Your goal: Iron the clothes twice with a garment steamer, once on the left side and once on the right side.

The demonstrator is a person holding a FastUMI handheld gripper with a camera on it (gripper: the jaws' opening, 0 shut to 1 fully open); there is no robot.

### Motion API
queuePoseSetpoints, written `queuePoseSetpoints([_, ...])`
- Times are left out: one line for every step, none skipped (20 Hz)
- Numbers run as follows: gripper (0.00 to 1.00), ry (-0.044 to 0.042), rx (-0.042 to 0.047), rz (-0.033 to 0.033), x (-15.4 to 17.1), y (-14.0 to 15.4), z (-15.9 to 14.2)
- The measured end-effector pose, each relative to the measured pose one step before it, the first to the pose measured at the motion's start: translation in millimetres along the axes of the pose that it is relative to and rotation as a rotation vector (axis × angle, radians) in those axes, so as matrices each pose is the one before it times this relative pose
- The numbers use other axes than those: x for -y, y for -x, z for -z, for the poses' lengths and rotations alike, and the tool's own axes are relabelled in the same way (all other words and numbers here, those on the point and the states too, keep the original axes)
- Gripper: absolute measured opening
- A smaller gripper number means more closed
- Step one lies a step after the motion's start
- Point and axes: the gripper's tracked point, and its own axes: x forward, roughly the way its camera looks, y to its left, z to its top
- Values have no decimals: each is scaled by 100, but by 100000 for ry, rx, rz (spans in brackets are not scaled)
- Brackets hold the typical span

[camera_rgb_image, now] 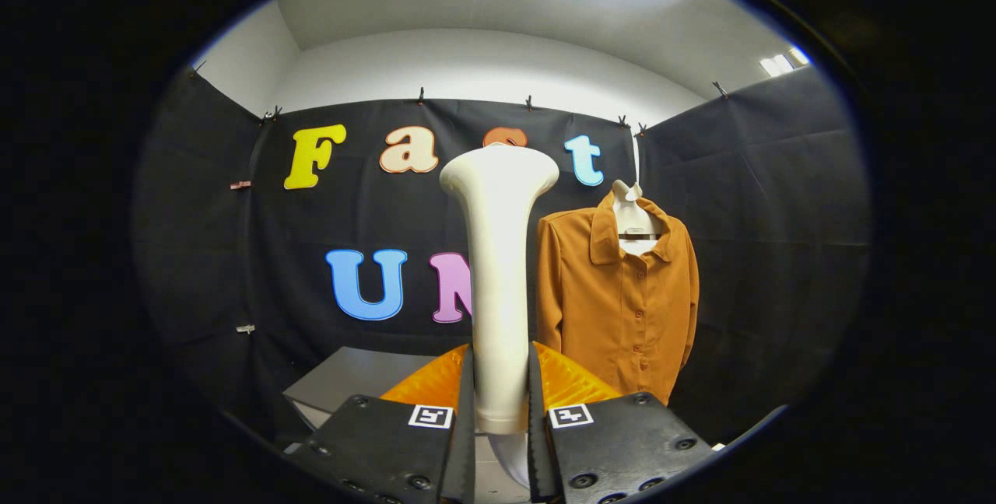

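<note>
Gripper [500, 403] clamps steamer [498, 271] handle, both fingers pressed on it, steamer upright, head flared at top. Beyond, just right of steamer: shirt [618, 298] on hanger [632, 212] against black cloth wall [778, 216]. Grey table [350, 383] low left.

The garment steamer [498, 271] stands upright between the fingers of the gripper [500, 411], both pressing its handle. Beyond it and to the right, a shirt [618, 302] hangs on a hanger [634, 216] against the booth wall. A counter [350, 383] lies ahead to the left, below.
</note>
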Motion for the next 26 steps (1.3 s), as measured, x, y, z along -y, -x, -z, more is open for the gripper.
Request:
queuePoseSetpoints([30,842,1195,-284,-93,34,-212])
queuePoseSetpoints([30,1319,522,144,83,30,-53])
queuePoseSetpoints([30,893,527,98,-17,40,-98])
queuePoseSetpoints([30,162,-208,-215,-94,-2,129])
queuePoseSetpoints([30,-791,-362,-153,-169,-45,75])
queuePoseSetpoints([30,-958,-93,-464,-146,-114,0])
queuePoseSetpoints([30,-260,-239,-144,-78,1,68])
queuePoseSetpoints([30,717,-347,149,104,-142,159])
queuePoseSetpoints([30,419,-8,161,59,34,68])
queuePoseSetpoints([30,-94,-289,-19,4,28,69])
queuePoseSetpoints([30,-486,-195,-243,-18,0,7])
queuePoseSetpoints([30,-412,52,-283,-112,-47,-28])
queuePoseSetpoints([30,-181,-18,-145,-38,42,-30])
queuePoseSetpoints([30,-200,162,-51,31,46,-33])
queuePoseSetpoints([30,139,129,36,-76,-35,-98])
queuePoseSetpoints([30,234,79,-72,-2,-125,-120])
queuePoseSetpoints([30,141,-101,-67,23,-27,-43])
queuePoseSetpoints([30,-3,48,-114,22,12,-17])
queuePoseSetpoints([30,112,-2,-43,18,-7,-32])
queuePoseSetpoints([30,-55,51,182,178,-10,41])
queuePoseSetpoints([30,-257,15,275,222,-94,-29])
queuePoseSetpoints([30,-148,60,292,120,-22,52])
queuePoseSetpoints([30,-5,-178,118,132,-65,-10])
queuePoseSetpoints([30,-152,-196,82,140,-55,56])
queuePoseSetpoints([30,-33,-194,101,144,-83,23])
queuePoseSetpoints([30,-51,-131,110,268,-184,4])
